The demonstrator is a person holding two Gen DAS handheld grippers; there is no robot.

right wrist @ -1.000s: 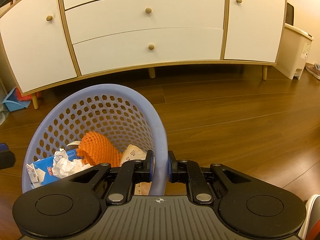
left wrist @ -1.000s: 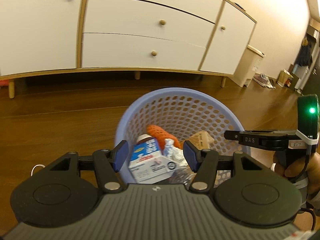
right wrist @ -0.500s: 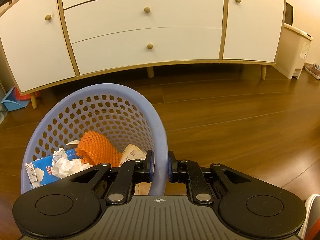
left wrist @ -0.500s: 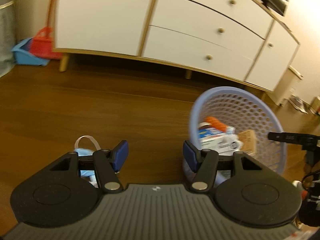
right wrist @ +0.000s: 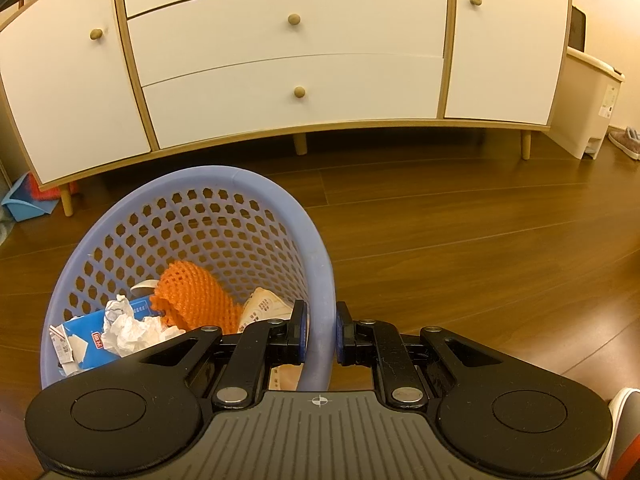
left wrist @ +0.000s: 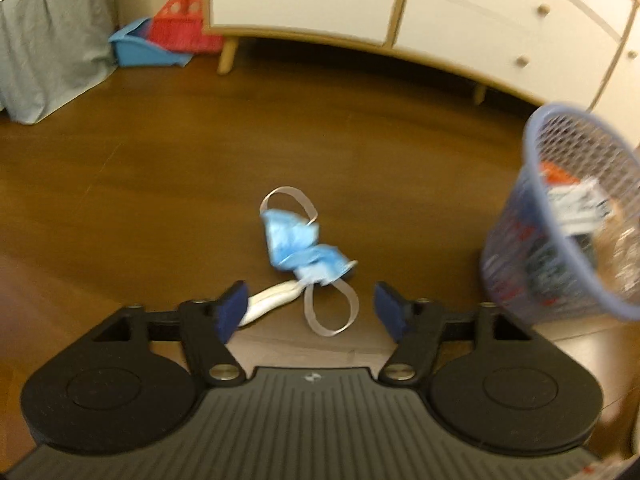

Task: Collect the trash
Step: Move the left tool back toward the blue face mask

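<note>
Face mask (left wrist: 300, 246): a crumpled blue mask with pale ear loops lies on the wooden floor (left wrist: 140, 184), just ahead of the left gripper and in line with the gap between its fingers; the left wrist view is blurred.
White strip (left wrist: 272, 300): a pale, flattened piece lies touching the mask's near end and runs toward the left finger pad; what it is cannot be told.
Left gripper (left wrist: 310, 310): its blue-padded fingers are spread wide apart, nothing between them, hovering above the floor near the mask.
Basket (right wrist: 320, 280): a lavender plastic basket with perforated walls stands on the floor, to the right of the mask in the left wrist view (left wrist: 568, 216), well apart from it.
Right gripper (right wrist: 322, 338): clamped on the near rim of the basket, one finger inside the wall and one outside.
Basket contents: an orange foam net (right wrist: 192, 296), a blue and white carton (right wrist: 92, 340), crumpled white paper (right wrist: 128, 328) and a beige printed wrapper (right wrist: 264, 308) lie together inside.
Sideboard (right wrist: 292, 56): white doors and drawers with round wooden knobs, on short wooden legs, stands behind the basket.
Dustpan (left wrist: 140, 46): a blue dustpan with a red brush (left wrist: 184, 24) sits at the sideboard's left end, beside grey fabric (left wrist: 48, 40).
White bin (right wrist: 588, 104): stands at the sideboard's right end.
</note>
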